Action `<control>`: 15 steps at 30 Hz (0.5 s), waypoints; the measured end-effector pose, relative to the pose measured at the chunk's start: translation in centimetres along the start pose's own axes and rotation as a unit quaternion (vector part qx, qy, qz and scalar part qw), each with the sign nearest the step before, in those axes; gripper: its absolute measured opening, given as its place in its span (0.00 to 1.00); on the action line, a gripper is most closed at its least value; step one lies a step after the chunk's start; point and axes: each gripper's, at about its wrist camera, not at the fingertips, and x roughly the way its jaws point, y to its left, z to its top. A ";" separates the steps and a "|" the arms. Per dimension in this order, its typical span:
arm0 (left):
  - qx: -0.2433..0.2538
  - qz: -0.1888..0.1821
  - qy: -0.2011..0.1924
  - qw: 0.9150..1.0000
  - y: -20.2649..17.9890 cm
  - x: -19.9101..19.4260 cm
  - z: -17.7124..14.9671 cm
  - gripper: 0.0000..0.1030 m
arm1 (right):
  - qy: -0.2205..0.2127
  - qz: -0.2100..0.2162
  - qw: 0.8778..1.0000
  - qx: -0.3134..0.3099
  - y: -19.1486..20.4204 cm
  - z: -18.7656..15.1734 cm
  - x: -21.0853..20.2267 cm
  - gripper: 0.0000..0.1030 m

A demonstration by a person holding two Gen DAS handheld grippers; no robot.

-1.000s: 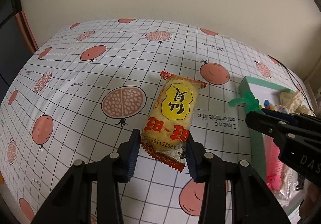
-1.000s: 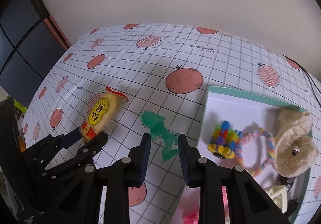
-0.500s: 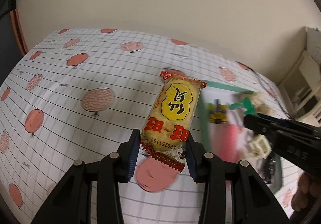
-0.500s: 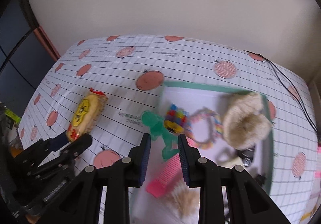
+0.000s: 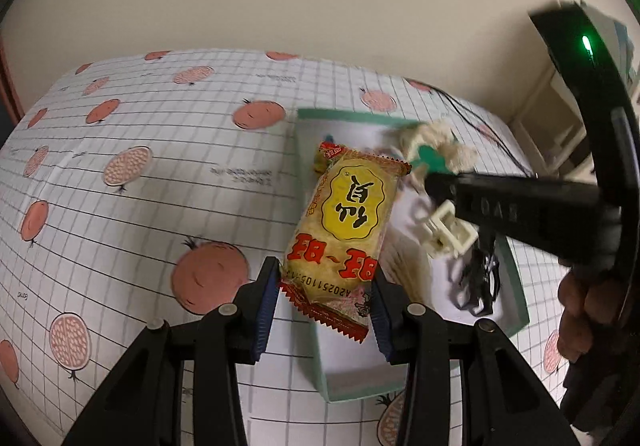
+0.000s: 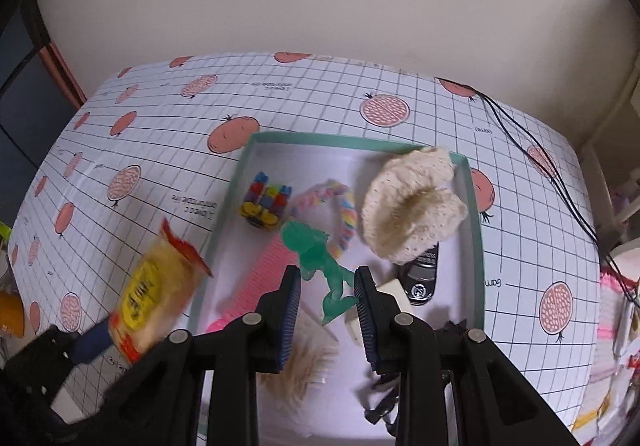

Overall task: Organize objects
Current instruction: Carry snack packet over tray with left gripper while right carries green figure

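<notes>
A tray [image 6: 476, 230] sits on the surface [image 6: 168, 150], toward its right side, with a wall behind. In the tray's far left corner lies a block toy [image 6: 266, 204]; right of it a ring [image 6: 340, 214], then a hat [image 6: 412, 206] at the far right. Before the hat lies a key fob [image 6: 422, 278]; a comb [image 6: 256, 278] lies along the left wall. A figure [image 6: 324, 266] hangs above the tray's middle; a snack [image 5: 344, 230] hangs over its left wall.
</notes>
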 end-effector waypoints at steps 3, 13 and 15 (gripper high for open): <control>0.002 -0.009 -0.001 1.000 -0.6 0.2 0.0 0.42 | 0.001 -0.003 1.000 0.007 -0.8 -0.2 -0.1 0.29; 0.001 -0.019 0.020 1.000 -2.2 1.8 -0.5 0.42 | 0.003 -0.006 1.000 0.018 -2.5 -1.1 -0.7 0.29; 0.004 -0.019 0.026 0.999 -2.5 2.2 -0.6 0.42 | 0.006 -0.005 1.000 0.021 -2.7 -1.2 -0.4 0.29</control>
